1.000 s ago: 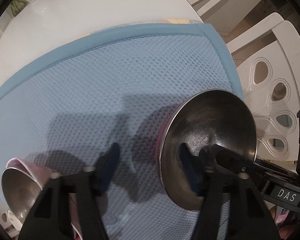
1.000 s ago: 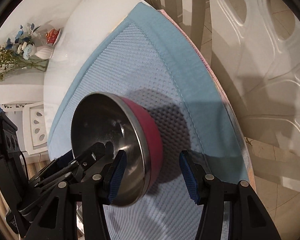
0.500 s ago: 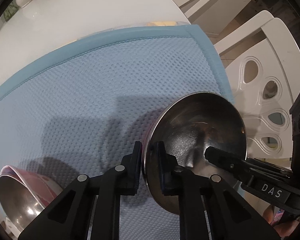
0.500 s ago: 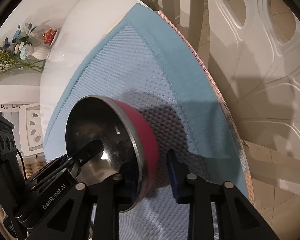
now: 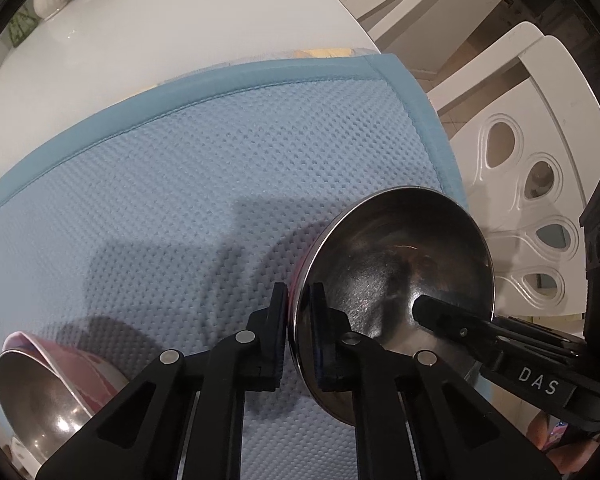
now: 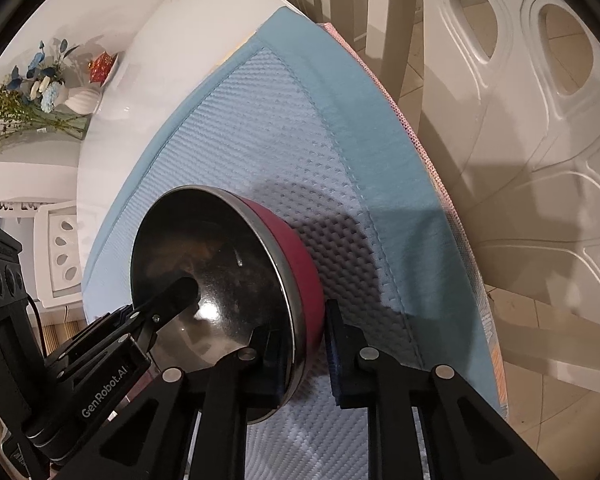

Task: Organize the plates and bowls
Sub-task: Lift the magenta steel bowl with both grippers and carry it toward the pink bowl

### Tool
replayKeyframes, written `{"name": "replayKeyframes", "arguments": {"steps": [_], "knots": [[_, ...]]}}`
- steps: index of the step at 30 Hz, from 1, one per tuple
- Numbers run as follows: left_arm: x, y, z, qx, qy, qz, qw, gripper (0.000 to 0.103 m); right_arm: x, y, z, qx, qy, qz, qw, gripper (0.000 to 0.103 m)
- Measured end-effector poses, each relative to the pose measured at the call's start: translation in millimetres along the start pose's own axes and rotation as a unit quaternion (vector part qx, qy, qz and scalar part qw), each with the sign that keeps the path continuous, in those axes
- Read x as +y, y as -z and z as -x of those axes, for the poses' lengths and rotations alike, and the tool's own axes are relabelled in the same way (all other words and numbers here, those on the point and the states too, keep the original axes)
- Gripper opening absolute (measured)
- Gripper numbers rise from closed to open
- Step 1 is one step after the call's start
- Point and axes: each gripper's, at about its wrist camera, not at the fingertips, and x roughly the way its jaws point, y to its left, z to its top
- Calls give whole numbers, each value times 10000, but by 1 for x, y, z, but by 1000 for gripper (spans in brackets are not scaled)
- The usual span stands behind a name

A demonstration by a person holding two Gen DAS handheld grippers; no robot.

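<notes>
- Where the left wrist view runs out at its lower left, a second bowl (image 5: 56,396), steel inside and pink outside, is cut by the edge, so only part of it shows; it sits on the blue mat (image 5: 188,184) well apart from the bowl being held.
- Below both cameras the gripper bodies fill the bottom of each picture and hide the near strip of the mat.
- Left gripper (image 5: 298,304): its jaws stand narrow and pinch the rim of the steel bowl (image 5: 404,276), one finger outside the wall and one inside. A second ago these jaws were spread wide and gripped nothing; half a second ago they had closed on the rim.
- That bowl is polished metal inside, dark with reflections, and deep red (image 6: 296,264) outside with a bright steel lip. It is tipped well onto its side over the right part of the mat; whether its underside touches the cloth cannot be told.
- Right gripper (image 6: 306,336): its jaws straddle the opposite rim, the inner finger against the steel; the outer blue pad (image 6: 334,344) lies close to the red wall, and whether it presses there is hard to make out. A second ago these jaws were much wider.
- At far right, a white chair (image 6: 540,128) with oval cut-outs stands beside the white table (image 5: 172,24).
</notes>
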Motion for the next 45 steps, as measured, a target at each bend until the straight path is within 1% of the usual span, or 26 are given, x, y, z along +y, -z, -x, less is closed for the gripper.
{"name": "replayKeyframes", "arguments": {"steps": [11, 22, 32, 42, 45], "knots": [[-5, 1, 9, -31, 69, 16, 10000, 8, 3, 2, 6, -63, 118, -25, 9999, 14], [-1, 3, 32, -176, 116, 46, 9998, 8, 16, 3, 22, -149, 197, 89, 9997, 14], [23, 12, 65, -422, 82, 259, 9987, 8, 51, 6, 31, -229, 165, 414, 9987, 14], [50, 23, 100, -757, 119, 485, 9959, 8, 90, 19, 45, -387, 142, 785, 9961, 14], [59, 28, 108, -806, 142, 556, 9951, 8, 101, 23, 45, -383, 92, 842, 9957, 14]]}}
